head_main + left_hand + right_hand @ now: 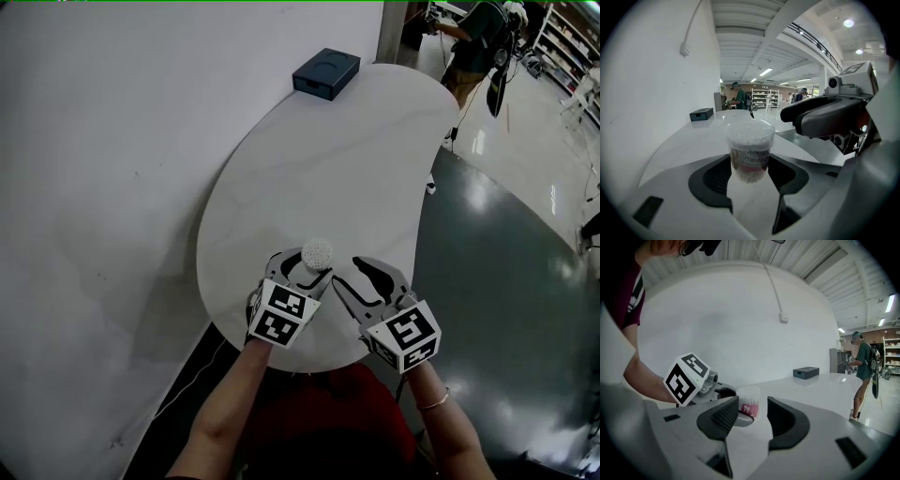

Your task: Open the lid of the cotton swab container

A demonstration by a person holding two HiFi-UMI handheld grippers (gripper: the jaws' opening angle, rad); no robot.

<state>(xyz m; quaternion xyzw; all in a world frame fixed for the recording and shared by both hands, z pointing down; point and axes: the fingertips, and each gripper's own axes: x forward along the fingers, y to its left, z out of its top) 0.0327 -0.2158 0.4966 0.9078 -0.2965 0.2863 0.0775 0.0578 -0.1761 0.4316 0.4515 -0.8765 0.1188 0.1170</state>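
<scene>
Left gripper (750, 174) jaws clamp cotton swab container (750, 140), frame centre. Right gripper (753, 420) jaws apart, gripping nothing, over counter (375, 169).

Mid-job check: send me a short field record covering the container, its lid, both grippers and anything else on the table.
container: cotton swab container, upright, full of swabs
lid: clear, appears to be on, not yet opened
left gripper: fingers closed on the container's sides
right gripper: fingers apart, nothing between them; the container sits just beyond them
container on table or lifted: cannot tell
table: white, curved edge
other: dark box at the table's far end
</scene>
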